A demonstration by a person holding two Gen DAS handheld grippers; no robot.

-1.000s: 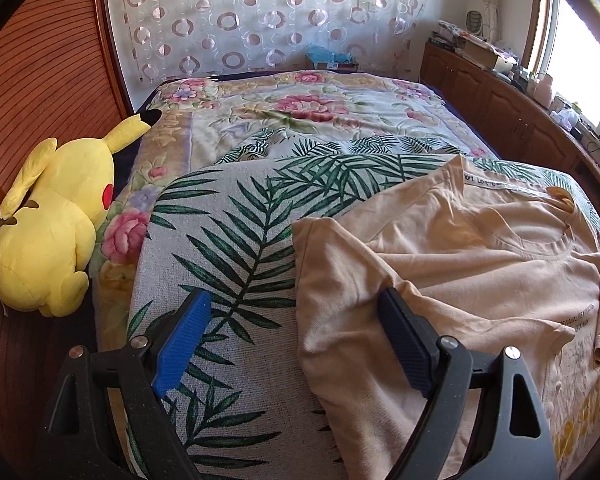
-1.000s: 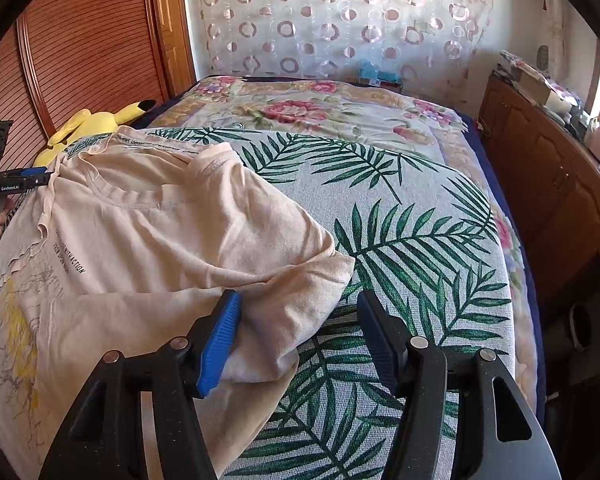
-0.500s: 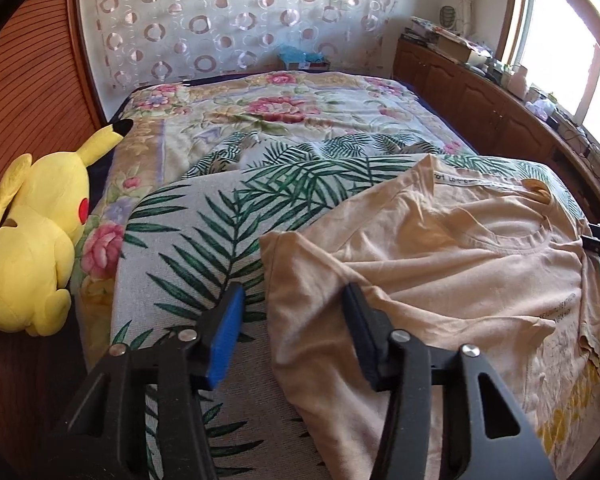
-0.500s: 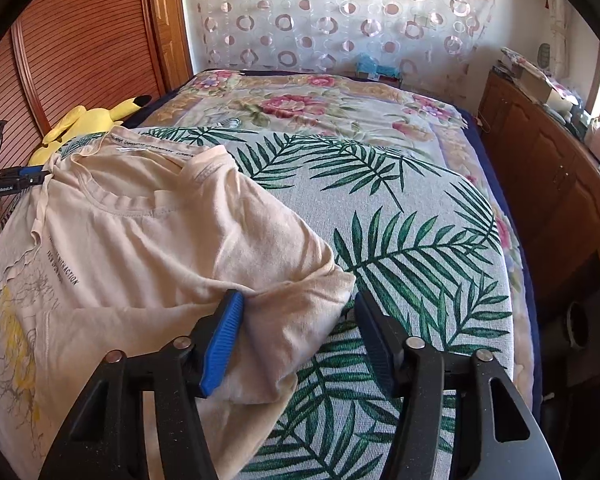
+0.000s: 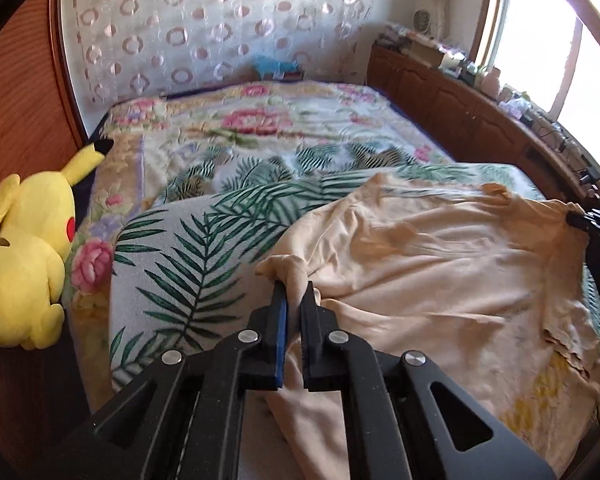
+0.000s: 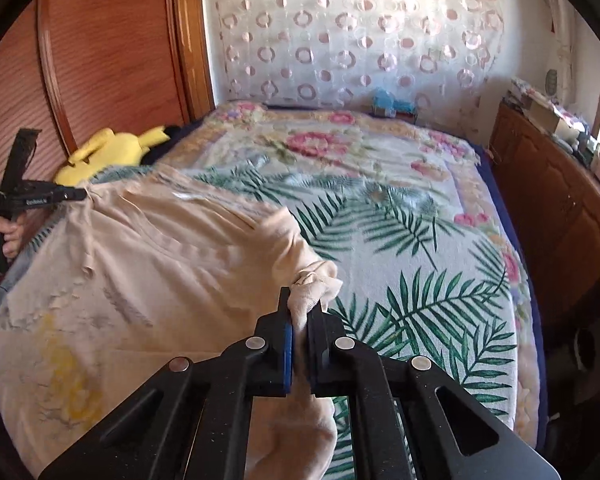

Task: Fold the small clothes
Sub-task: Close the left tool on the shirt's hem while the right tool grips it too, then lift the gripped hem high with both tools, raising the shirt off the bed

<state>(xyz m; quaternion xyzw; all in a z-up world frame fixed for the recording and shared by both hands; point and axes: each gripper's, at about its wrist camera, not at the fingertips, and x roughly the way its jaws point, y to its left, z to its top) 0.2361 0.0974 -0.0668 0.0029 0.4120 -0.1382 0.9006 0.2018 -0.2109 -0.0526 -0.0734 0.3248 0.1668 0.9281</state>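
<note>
Yellow plush toy (image 5: 24,264) beside palm-leaf blanket (image 5: 188,248), floral bedspread (image 5: 260,128) beyond, wooden cabinets (image 6: 560,200) alongside.

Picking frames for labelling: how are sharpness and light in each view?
Left wrist view: window glare blows out the right; shirt and bedspread are motion-smeared. Right wrist view: evener light, softer blur; fisheye bends both.

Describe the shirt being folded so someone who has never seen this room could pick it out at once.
Find the bed, covered in a palm-leaf blanket. On its near end lies the T-shirt, pale peach, with a cracked yellow print. It is the only garment there, and each sleeve is pinched in a pair of tongs: left tongs, right tongs.
</note>
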